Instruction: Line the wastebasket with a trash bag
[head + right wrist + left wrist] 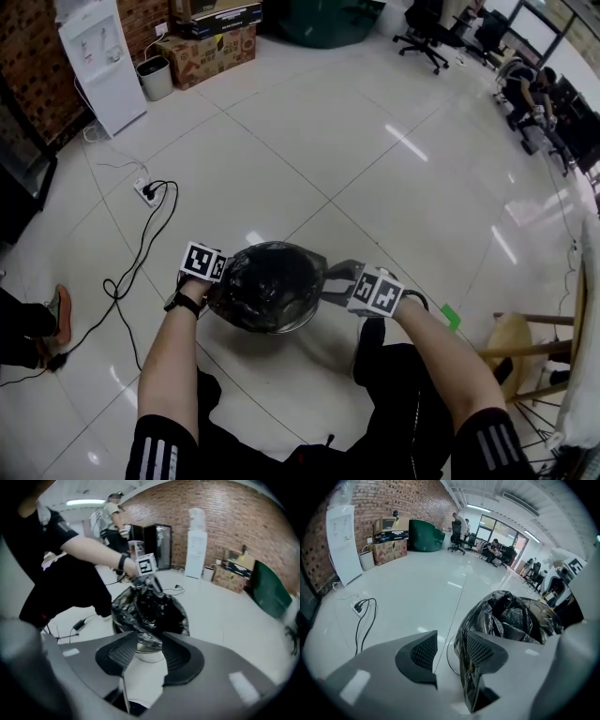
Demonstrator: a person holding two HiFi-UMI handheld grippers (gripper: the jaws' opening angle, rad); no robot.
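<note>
While you bend over the wastebasket point(149, 648) on the floor point(375, 169), both your forearms reach down and forward, one to each side of its rim. Your left gripper point(219, 281): fingers point(482, 651) apart; the black trash bag point(267, 281) lies against one inner pad, clear of the other. Your right gripper point(334, 279): fingers apart, the bag's folded rim just ahead between their tips, not pinched.

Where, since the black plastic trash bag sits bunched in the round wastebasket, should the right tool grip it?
Probably the trash bag edge crumpled above the wastebasket rim nearest the right tool, from outside and above: that raised fold suits a pinch.
</note>
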